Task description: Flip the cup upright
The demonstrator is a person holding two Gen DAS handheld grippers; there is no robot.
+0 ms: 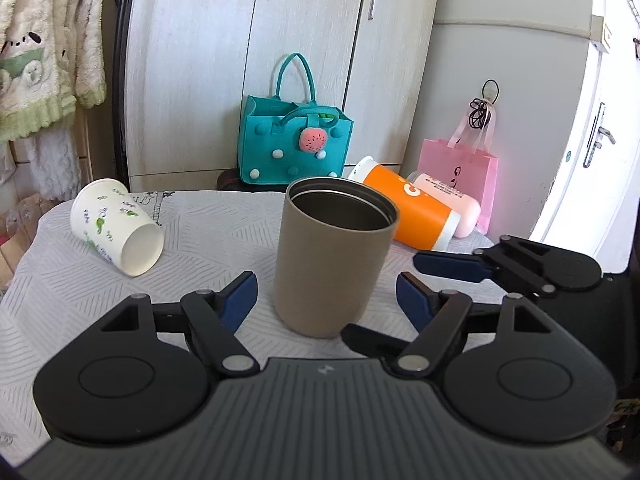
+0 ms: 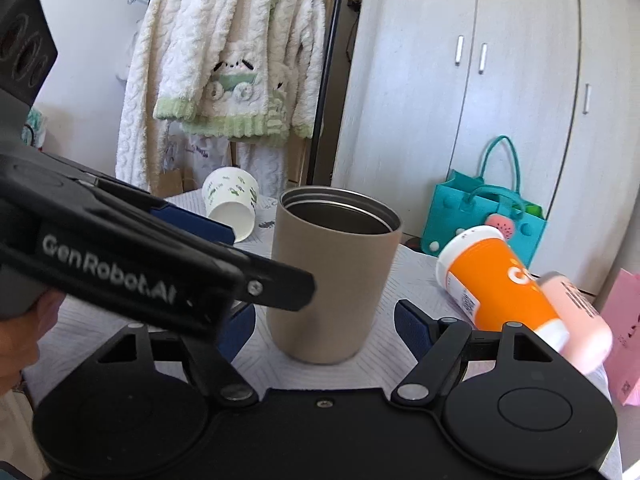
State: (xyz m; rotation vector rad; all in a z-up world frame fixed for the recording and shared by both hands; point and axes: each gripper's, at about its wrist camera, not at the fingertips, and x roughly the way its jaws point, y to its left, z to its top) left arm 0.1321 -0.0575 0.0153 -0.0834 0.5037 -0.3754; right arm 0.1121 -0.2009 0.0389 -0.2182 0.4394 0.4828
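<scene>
A tan metal cup (image 1: 330, 258) stands upright on the grey patterned tablecloth (image 1: 208, 224), mouth up. My left gripper (image 1: 326, 300) is open, with its blue pads on either side of the cup's lower body and clear gaps to both. My right gripper (image 2: 324, 320) is open too and frames the same cup (image 2: 332, 280) from another side. In the left wrist view the right gripper (image 1: 520, 264) shows at the right. In the right wrist view the left gripper (image 2: 160, 256) crosses the left side.
A white paper cup (image 1: 116, 226) with green prints lies on its side at the far left. An orange cup (image 1: 412, 210) and a pink cup (image 1: 456, 200) lie on their sides at the right. A teal bag (image 1: 294, 148) and a pink bag (image 1: 468, 168) stand behind the table.
</scene>
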